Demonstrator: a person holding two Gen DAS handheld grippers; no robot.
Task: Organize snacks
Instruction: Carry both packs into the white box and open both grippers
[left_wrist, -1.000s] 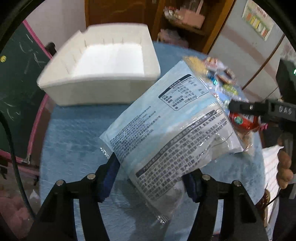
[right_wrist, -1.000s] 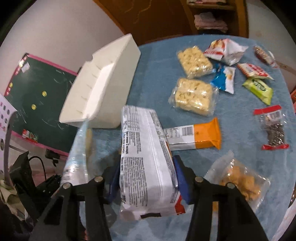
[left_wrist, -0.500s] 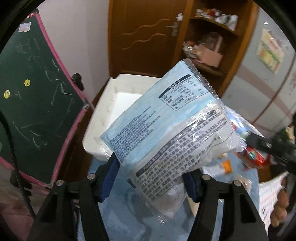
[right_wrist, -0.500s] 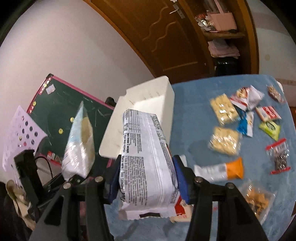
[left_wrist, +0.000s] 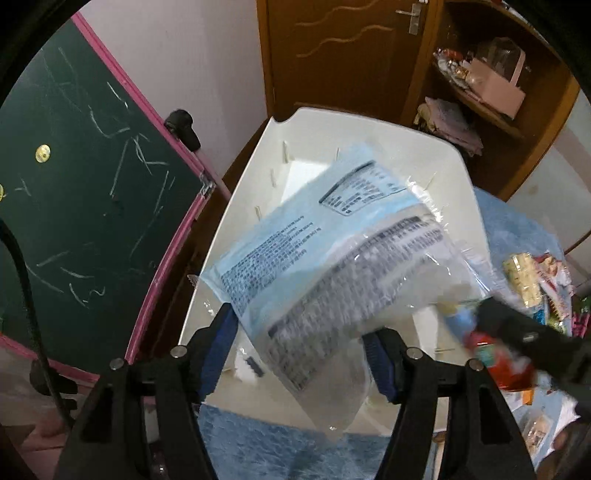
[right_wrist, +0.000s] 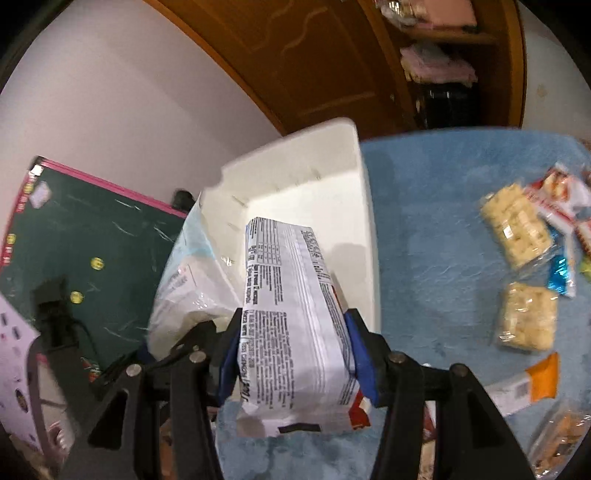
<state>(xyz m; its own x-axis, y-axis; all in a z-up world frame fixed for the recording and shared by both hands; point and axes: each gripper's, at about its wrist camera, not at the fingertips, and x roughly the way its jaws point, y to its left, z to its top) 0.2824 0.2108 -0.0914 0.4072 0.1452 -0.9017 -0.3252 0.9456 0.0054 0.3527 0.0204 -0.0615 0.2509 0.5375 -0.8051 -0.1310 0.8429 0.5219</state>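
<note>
The biggest risk is a collision over the white bin (left_wrist: 373, 140): both packets hang above its open top at once, side by side, and a release of both together could leave one wedged across the other or propped on the near rim instead of lying flat. The bin stands at the far left edge of the blue table (right_wrist: 436, 229), so a knock from either tool could also push it toward the drop beside the green chalkboard (left_wrist: 85, 206).

The pale blue packet (left_wrist: 332, 251) is the larger; the left gripper (left_wrist: 303, 354) is clamped on its near lower corner only, so the slack, glossy film sags and could slip or swing.

The white printed packet (right_wrist: 291, 306) is stiffer and block-shaped, pinched across its width by the right gripper (right_wrist: 291, 365), its far end tilted toward the bin.

Smaller snacks wait on the right: two clear bags of pale crackers (right_wrist: 517, 229) and an orange-ended bar (right_wrist: 532, 380).
</note>
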